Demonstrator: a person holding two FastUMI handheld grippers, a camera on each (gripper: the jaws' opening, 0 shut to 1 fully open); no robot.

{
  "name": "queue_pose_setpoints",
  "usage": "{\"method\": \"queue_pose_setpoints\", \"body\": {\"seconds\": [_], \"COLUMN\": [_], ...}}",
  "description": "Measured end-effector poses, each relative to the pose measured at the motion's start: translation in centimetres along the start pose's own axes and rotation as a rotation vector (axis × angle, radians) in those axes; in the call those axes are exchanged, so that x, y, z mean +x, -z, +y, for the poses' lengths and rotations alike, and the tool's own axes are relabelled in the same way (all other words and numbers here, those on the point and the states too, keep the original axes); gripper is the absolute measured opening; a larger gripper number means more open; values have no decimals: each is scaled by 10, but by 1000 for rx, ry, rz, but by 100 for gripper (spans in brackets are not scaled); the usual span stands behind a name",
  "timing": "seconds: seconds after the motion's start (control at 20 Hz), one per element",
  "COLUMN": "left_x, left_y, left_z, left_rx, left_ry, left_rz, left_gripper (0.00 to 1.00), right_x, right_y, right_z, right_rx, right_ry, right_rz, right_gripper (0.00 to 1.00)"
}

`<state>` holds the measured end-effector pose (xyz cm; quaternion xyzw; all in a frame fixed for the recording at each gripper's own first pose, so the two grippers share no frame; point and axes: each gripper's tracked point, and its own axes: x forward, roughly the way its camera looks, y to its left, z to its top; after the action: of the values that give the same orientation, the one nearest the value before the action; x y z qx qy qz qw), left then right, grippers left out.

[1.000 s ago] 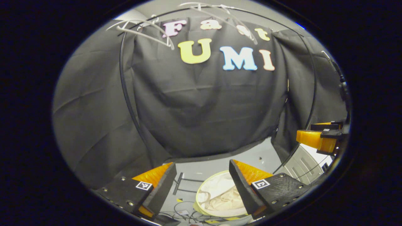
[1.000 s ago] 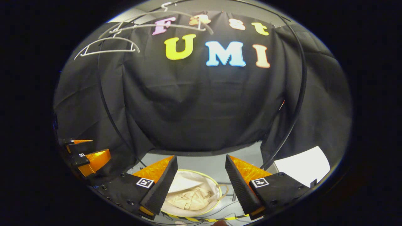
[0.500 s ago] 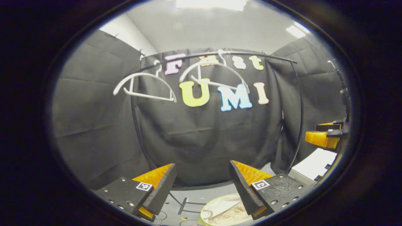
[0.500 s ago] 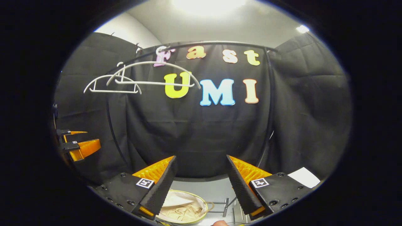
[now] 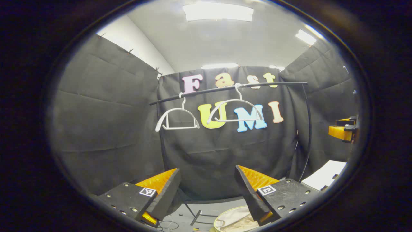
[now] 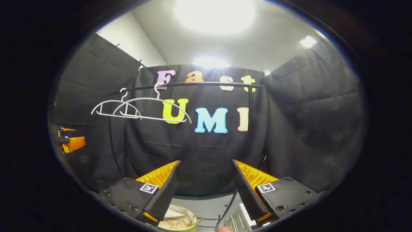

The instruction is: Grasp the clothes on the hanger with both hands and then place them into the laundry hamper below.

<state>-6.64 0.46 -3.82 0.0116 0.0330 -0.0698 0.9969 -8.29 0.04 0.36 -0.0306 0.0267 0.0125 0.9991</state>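
Both my grippers are pitched up, pointing at the booth's back wall and the rail [image 5: 231,88], level with each other and well apart.

Left gripper [image 5: 207,190]: fingers spread wide, nothing between them, released. Right gripper [image 6: 206,188]: same, fingers wide apart, nothing held. In the left gripper view I can see the right gripper far off at the right edge; whether that distant one is spread I can't tell from there. In the right gripper view the left gripper sits at the left edge, small.

Two white hangers [image 5: 176,119] hang bare on the rail, side by side, above and beyond both grippers, well apart from the fingertips.

Laundry hamper [image 5: 231,220] sits on the floor below, round with a pale rim, low between the left gripper's fingers toward the right one. Clothes [image 6: 175,222], a beige crumpled heap, lie inside the hamper, below and just behind my right gripper's left finger, partly hidden by it. No contact between the grippers and the clothes.
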Motion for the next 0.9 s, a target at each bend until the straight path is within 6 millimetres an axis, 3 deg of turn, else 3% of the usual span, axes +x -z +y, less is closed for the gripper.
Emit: {"method": "queue_pose_setpoints", "body": {"seconds": [0.3, 0.55, 0.9], "left_x": [-19, -33, -31], "left_y": [-24, -27, -27], "left_z": [8, 6, 5], "left_rx": [8, -3, -3], "left_ry": [-33, -36, -43], "left_rz": [-58, -76, -80], "left_gripper": [100, 100, 100], "right_x": [-24, -33, -31], "right_y": [-15, -18, -17], "right_z": [-14, -12, -7], "right_rx": [22, 21, 29], "right_ry": [33, 38, 30], "right_rz": [-50, -52, -50], "right_gripper": [98, 98, 97]}}
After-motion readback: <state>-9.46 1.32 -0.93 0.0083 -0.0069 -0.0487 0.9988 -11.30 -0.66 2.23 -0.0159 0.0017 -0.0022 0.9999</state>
